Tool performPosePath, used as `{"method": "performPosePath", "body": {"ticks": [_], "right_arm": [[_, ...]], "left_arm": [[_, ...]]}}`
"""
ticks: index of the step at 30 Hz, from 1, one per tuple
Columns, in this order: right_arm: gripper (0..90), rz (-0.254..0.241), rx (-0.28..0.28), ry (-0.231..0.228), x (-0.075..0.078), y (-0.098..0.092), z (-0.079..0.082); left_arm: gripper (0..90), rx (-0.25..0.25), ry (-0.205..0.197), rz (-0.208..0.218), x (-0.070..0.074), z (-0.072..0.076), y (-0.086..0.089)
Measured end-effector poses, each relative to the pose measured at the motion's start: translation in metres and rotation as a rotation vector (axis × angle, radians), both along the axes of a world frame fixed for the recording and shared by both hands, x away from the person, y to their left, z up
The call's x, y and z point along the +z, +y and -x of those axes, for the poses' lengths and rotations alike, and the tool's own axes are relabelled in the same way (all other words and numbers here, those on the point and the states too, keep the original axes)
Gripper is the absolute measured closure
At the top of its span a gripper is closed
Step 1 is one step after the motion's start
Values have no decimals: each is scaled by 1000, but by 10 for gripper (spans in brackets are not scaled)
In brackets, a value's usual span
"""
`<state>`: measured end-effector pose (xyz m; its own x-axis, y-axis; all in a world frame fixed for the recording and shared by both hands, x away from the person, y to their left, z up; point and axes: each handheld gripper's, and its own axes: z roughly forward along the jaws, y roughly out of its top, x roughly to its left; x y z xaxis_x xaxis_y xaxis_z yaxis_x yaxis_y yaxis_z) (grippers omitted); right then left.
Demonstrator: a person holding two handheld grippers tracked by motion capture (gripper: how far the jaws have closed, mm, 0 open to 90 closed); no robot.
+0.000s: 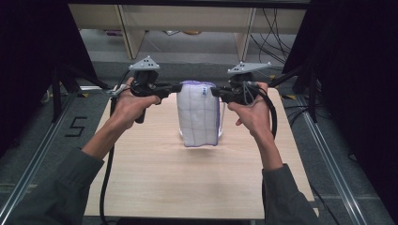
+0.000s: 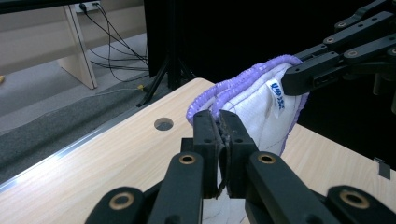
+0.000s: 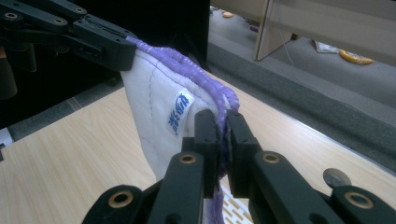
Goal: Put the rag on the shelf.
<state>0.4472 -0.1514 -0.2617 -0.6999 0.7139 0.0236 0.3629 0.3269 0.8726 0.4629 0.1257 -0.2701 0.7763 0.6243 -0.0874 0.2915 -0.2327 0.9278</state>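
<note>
A pale wood surface (image 1: 155, 173) fills the mid of the high view, w/ dark floor and black curtains on both sides and light wooden furniture legs at the back. A round hole (image 2: 163, 124) sits in the surface near its edge, seen in the left gripper view. Two forearms in grey sleeves come in from the bottom. Held up between them, above the middle of the surface, hangs a white quilted cloth (image 1: 198, 117) w/ purple trim; its lower edge is at or just above the wood, can't tell which. The left gripper (image 1: 177, 87) has its fingers pressed tight on the cloth's top left corner; the right gripper (image 1: 213, 91) pinches the top right corner the same way, so the top edge spans between them. A small white label w/ blue print (image 3: 177, 116) is sewn just under the trim near the right gripper's fingers.
</note>
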Motion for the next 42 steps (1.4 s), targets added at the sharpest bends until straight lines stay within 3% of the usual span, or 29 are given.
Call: {"method": "performPosePath", "body": {"ticks": [7,9,12,17,18,23,24,26,30,37,42], "right_arm": [[856,2,-8,-26,11,2,-4],[855,-7,-16,-13,15,3,-5],[855,3,-20,-36,20,4,-8],[855,-12,-41,-39,27,5,-15],[855,-11,-31,-62,28,4,-20],[854,-44,-66,-52,30,-1,-35],[854,-54,-85,-38,30,-2,-41],[853,-25,-118,-42,28,-3,-52],[852,-22,-135,-50,22,-2,-67],[852,-30,-173,-11,5,1,-91],[848,-29,-187,14,-5,3,-101]], "left_arm": [[859,14,-22,-2,11,-4,0],[858,19,-26,-1,15,-7,-1],[859,30,-37,5,21,-11,-1],[858,49,-33,13,30,-22,-3],[857,43,-38,16,31,-24,-4],[856,63,-32,39,38,-42,-10],[856,67,-26,49,38,-45,-12],[856,77,-23,51,35,-53,-17],[856,101,7,62,23,-72,-26],[856,147,48,84,6,-96,-24],[851,130,74,77,-6,-108,-22]]}}
